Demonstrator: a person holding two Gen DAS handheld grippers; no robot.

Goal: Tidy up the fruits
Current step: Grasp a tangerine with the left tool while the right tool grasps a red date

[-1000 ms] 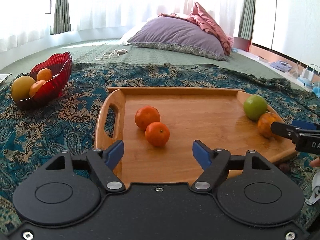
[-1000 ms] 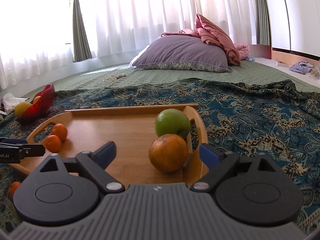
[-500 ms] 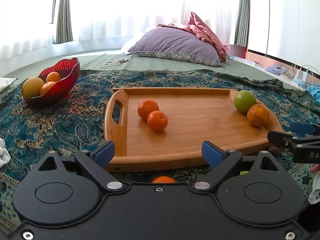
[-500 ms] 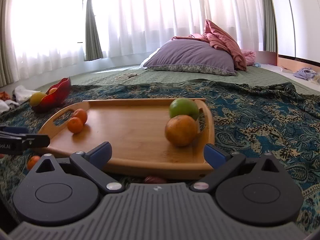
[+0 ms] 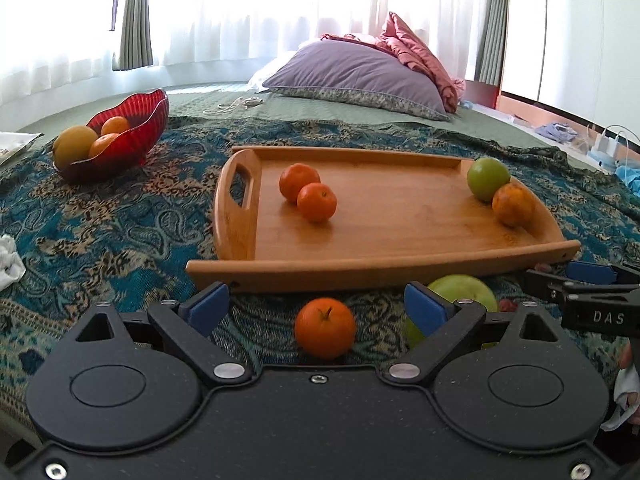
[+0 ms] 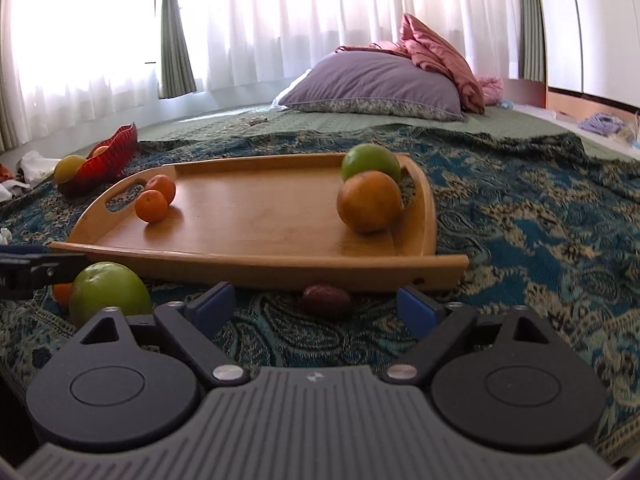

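Note:
A wooden tray [image 5: 400, 264] [image 6: 256, 258] lies on the patterned cloth. It holds two tangerines [image 5: 316, 202] [image 6: 151, 206], a green apple [image 5: 488, 178] [image 6: 372, 162] and an orange [image 5: 513, 205] [image 6: 369, 201]. My left gripper [image 5: 316, 306] is open, just in front of a loose tangerine [image 5: 325, 328] on the cloth. A second green apple [image 5: 464, 292] [image 6: 109, 294] lies beside it. My right gripper [image 6: 316, 304] is open, with a small dark red fruit [image 6: 326, 300] between its fingertips on the cloth.
A red glass bowl [image 5: 132, 136] [image 6: 108, 160] with a yellow fruit and oranges stands at the far left. A purple pillow [image 5: 360, 76] and pink blanket lie behind. White crumpled cloth [image 5: 10, 260] is at the left edge.
Both grippers have pulled back from above the tray to its near side. The loose tangerine, second green apple and dark red fruit have come into view.

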